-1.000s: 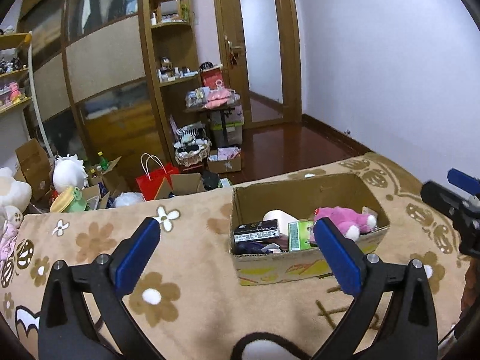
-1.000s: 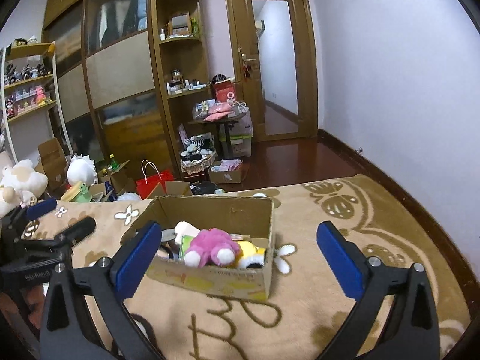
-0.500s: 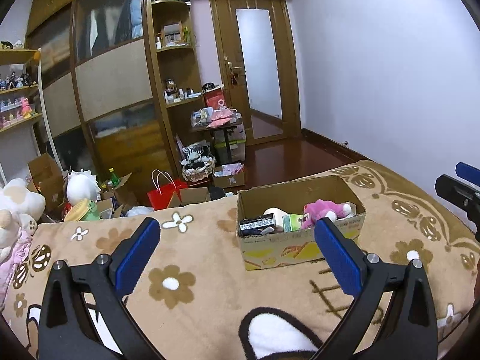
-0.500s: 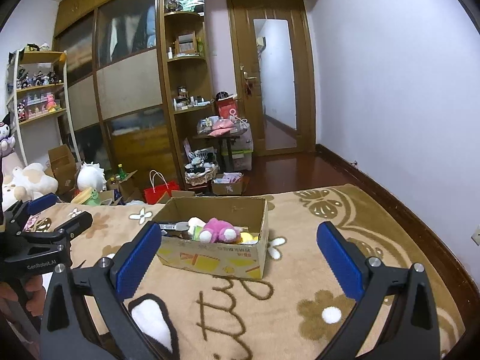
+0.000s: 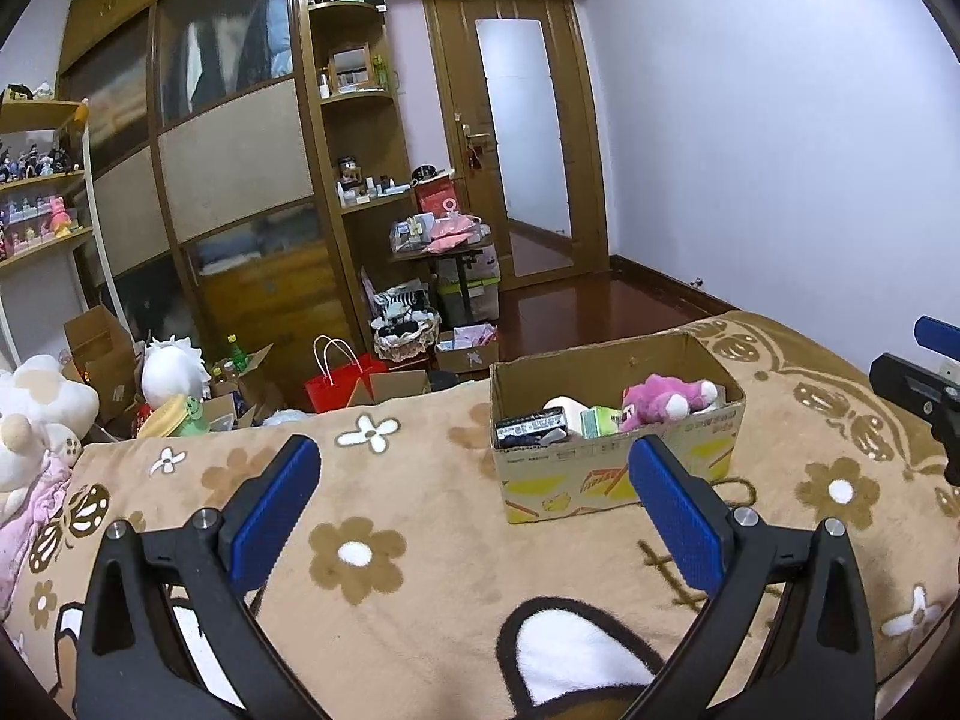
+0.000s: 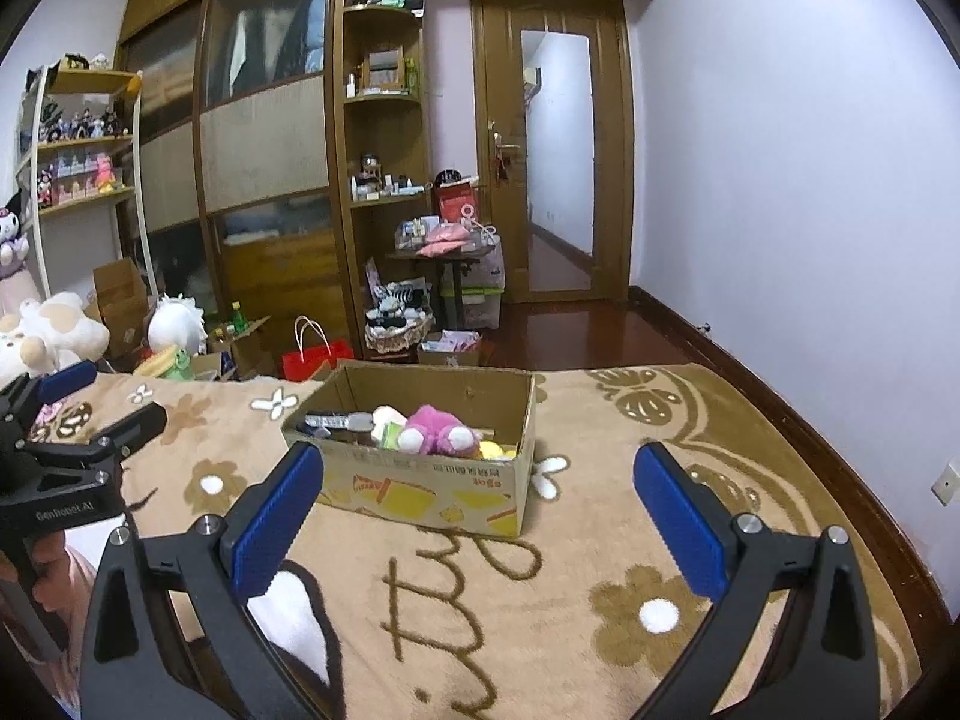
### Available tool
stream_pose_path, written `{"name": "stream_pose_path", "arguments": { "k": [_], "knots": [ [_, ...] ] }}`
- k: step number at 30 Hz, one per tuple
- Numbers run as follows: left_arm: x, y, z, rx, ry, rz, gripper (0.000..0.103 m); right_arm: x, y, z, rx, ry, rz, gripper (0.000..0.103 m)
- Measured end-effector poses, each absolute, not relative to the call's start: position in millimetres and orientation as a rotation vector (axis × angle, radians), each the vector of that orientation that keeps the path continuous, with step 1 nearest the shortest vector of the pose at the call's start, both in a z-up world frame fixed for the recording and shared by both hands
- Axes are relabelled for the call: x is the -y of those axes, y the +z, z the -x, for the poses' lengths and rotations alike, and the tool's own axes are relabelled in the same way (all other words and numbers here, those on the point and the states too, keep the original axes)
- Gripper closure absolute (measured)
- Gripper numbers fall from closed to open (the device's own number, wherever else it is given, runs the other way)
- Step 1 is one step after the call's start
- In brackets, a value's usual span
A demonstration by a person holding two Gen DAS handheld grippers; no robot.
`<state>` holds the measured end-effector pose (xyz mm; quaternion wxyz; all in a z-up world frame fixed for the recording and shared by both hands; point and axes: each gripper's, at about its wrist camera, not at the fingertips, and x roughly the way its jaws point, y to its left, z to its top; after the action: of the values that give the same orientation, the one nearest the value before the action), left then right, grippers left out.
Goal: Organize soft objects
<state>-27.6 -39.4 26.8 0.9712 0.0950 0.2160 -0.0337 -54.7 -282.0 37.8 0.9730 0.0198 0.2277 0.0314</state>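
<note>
**Over the bed: both claws free, box ahead**

On the flowered blanket [image 5: 420, 516] sits the cardboard box [image 6: 420, 480], a pink plush [image 6: 435, 432] already inside. Left claw [image 5: 468, 498] and right claw [image 6: 474, 510] are both spread wide, holding nothing. Best to lower onto one plush squarely and pinch its body, not a limb.

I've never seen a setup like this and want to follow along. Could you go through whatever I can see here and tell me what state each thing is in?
Left gripper: open, holding nothing.
Right gripper: open, holding nothing.
Cardboard box: open-topped, upright on the blanket, partly filled.
Pink plush: lying inside the box.
Blanket: spread flat under the box.
Door: appears ajar.
</note>
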Motion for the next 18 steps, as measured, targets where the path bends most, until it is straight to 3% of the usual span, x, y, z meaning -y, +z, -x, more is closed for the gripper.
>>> {"name": "stream_pose_path", "arguments": {
  "k": [18],
  "knots": [
    [35,8,21,-0.474,-0.071,-0.190,0.001,284,21,47,-0.504,0.053,-0.066,0.000]
  ]
}}
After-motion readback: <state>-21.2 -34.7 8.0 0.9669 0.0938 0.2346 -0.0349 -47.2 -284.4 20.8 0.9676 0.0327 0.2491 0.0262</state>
